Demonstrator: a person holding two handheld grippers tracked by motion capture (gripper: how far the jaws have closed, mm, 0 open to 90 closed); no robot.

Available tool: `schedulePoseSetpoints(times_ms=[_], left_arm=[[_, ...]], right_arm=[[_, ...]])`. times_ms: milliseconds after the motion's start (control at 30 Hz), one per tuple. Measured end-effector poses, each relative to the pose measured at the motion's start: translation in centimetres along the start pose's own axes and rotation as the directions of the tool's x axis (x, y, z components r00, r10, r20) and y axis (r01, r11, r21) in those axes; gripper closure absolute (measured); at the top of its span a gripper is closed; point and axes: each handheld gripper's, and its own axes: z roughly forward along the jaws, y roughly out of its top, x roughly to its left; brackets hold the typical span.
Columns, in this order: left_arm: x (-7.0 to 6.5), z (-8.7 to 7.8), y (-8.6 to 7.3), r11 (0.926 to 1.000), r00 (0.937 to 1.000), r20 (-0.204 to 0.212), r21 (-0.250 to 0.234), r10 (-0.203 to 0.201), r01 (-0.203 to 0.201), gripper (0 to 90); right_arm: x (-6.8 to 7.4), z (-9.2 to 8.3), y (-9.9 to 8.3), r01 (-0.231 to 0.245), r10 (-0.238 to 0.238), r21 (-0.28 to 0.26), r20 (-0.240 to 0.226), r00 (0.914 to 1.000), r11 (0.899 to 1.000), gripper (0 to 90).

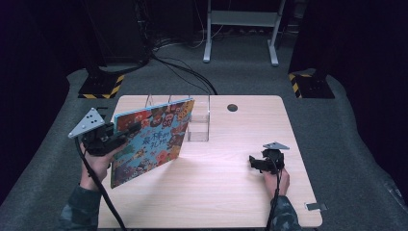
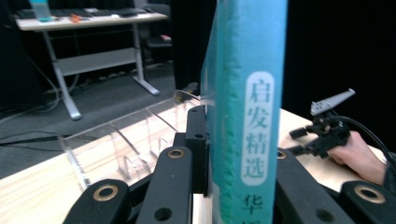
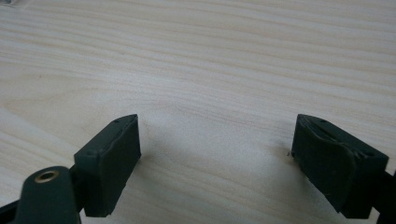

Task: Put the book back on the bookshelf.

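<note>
One book [image 1: 151,139], colourful cover, teal spine, held off the table at centre-left of the high view, tilted, its upper edge leaning toward the clear rack [image 1: 198,126]. In the left gripper view the spine [image 2: 250,116] stands upright between the black jaws, which are clamped on it from both sides. So the left gripper [image 1: 126,134] has the book; the lift is done.

Left to do, by my reading: carry the book to the rack just behind it and slot it between the dividers. The rack [image 2: 121,144] looks empty, nothing yet filed.

Right gripper [image 1: 256,162] rests low at the right of the table [image 1: 226,192], well apart from the book. Its own view shows the two pads [image 3: 109,163] spread wide over bare wood, nothing between them.

Count: one book, one clear rack with several slots, two grippers, one table. One dark round hole [image 1: 232,107] in the tabletop near the far edge.
</note>
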Motion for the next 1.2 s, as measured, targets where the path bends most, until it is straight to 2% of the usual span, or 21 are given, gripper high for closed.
schedulePoseSetpoints(times_ms=[133, 267, 367, 433, 500, 567, 733, 800, 933, 1200], left_arm=[[0.5, -1.6, -0.1, 0.9993, 0.9993, -0.036, -0.035, -0.010, 0.009, 80.5], [1.2, -2.9, -0.3, 0.9991, 0.9966, -0.081, -0.042, -0.013, 0.009, 80.5], [1.7, -3.6, -0.6, 0.9975, 0.9927, -0.115, -0.064, -0.037, 0.030, 80.5], [2.0, -4.1, -0.7, 0.9970, 0.9899, -0.135, -0.070, -0.042, 0.033, 80.5], [2.3, -4.5, -0.7, 0.9974, 0.9881, -0.150, -0.069, -0.031, 0.020, 80.5], [2.5, -4.9, -0.8, 0.9961, 0.9847, -0.169, -0.082, -0.044, 0.031, 80.5], [3.1, -5.4, -0.9, 0.9944, 0.9776, -0.202, -0.098, -0.060, 0.040, 80.5], [3.1, -5.5, -0.9, 0.9929, 0.9722, -0.224, -0.111, -0.067, 0.043, 80.5], [3.4, -5.6, -0.9, 0.9900, 0.9700, -0.232, -0.134, -0.073, 0.043, 80.4], [3.8, -4.9, -0.6, 0.9907, 0.9684, -0.239, -0.130, -0.071, 0.040, 80.4]], right_arm=[[0.1, 0.0, 0.0, -0.007, 0.007, -0.001, 0.005, 1.0000, 1.000, 15.1], [0.2, 0.1, 0.0, -0.015, 0.015, -0.006, 0.010, 0.9998, 1.000, 15.2], [0.2, 0.1, 0.0, -0.013, 0.013, -0.005, 0.008, 0.9999, 1.000, 15.3], [0.2, 0.1, 0.0, -0.012, 0.012, -0.003, 0.009, 0.9999, 1.000, 15.3], [0.2, 0.1, 0.0, -0.012, 0.012, -0.001, 0.010, 0.9999, 1.000, 15.3], [0.2, 0.1, 0.1, -0.003, 0.003, 0.004, 0.013, 0.9999, 1.000, 15.3], [0.2, 0.1, 0.0, -0.001, 0.001, 0.004, 0.016, 0.9999, 1.000, 15.5], [0.2, 0.0, 0.1, -0.010, 0.010, 0.003, 0.012, 0.9999, 1.000, 15.5], [0.2, 0.1, 0.1, -0.009, 0.009, -0.001, 0.012, 0.9999, 1.000, 15.5], [0.2, 0.1, 0.1, -0.012, 0.012, -0.001, 0.012, 0.9999, 1.000, 15.6]])
